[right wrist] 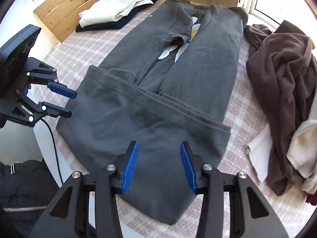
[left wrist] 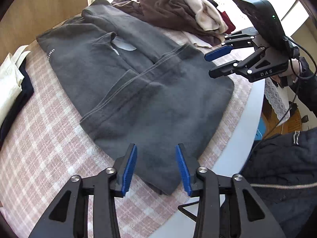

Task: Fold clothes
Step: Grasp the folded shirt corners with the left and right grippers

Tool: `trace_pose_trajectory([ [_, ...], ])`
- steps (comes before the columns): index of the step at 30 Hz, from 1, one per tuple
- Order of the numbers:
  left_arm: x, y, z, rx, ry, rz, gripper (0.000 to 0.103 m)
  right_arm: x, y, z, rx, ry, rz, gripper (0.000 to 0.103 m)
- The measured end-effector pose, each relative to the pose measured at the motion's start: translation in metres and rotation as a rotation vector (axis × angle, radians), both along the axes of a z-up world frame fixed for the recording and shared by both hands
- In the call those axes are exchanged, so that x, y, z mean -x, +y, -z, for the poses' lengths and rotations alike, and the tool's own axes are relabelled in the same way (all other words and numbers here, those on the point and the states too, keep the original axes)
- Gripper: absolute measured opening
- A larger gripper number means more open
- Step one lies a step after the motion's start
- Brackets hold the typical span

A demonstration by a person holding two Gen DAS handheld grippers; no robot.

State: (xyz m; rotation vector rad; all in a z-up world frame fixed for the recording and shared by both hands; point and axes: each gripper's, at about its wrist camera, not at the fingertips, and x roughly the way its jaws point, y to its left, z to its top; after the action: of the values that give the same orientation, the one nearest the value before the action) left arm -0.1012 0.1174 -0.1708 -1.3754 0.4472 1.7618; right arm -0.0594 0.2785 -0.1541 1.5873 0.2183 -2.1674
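Note:
A dark grey T-shirt lies flat on the pink checked tablecloth. Both its sides are folded inward and its lower part is folded up over them. A white print shows in the gap between the side folds. My left gripper hovers open over the shirt's near corner, with nothing between its blue pads. In the right wrist view the left gripper sits at the shirt's left edge. My right gripper is open above the folded end, and in the left wrist view the right gripper is just off the shirt's right edge.
A heap of brown and cream clothes lies beside the shirt. A folded cream and navy stack sits at the far side by a wooden panel. The white table rim and a person's dark jacket are close.

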Motion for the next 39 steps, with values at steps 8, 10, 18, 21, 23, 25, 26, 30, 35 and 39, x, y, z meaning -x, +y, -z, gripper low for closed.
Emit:
trace_pose_trajectory([
  [8,-0.031,0.013,0.013,0.05,0.021,0.117,0.047,-0.056,0.027,0.015,-0.035,-0.053,0.003,0.043],
  [10,-0.034,0.015,0.019,0.061,0.015,0.132,0.047,-0.058,0.024,0.019,-0.053,-0.055,-0.01,0.043],
  [18,-0.038,0.02,0.033,0.118,0.015,0.134,0.047,-0.07,0.004,0.027,-0.184,-0.006,-0.144,0.048],
  [21,-0.036,0.02,0.032,0.113,0.011,0.122,0.047,-0.076,-0.001,0.029,-0.229,0.02,-0.182,0.051],
  [23,-0.034,0.019,0.031,0.106,0.006,0.112,0.044,-0.079,-0.001,0.029,-0.235,0.036,-0.194,0.051],
  [25,-0.032,0.017,0.03,0.099,0.001,0.102,0.042,-0.08,0.001,0.027,-0.23,0.045,-0.197,0.051],
  [26,-0.031,0.016,0.03,0.095,-0.002,0.097,0.039,-0.08,0.003,0.026,-0.222,0.042,-0.19,0.051],
  [30,-0.026,0.014,0.028,0.081,-0.012,0.076,0.025,-0.078,0.013,0.02,-0.191,0.029,-0.161,0.038],
  [35,-0.021,0.01,0.019,0.038,-0.036,0.059,0.011,-0.074,0.024,0.008,-0.143,0.016,-0.126,0.014],
  [39,-0.014,0.006,0.007,0.002,-0.034,0.033,0.009,-0.073,0.027,-0.009,-0.135,0.028,-0.122,0.011],
])
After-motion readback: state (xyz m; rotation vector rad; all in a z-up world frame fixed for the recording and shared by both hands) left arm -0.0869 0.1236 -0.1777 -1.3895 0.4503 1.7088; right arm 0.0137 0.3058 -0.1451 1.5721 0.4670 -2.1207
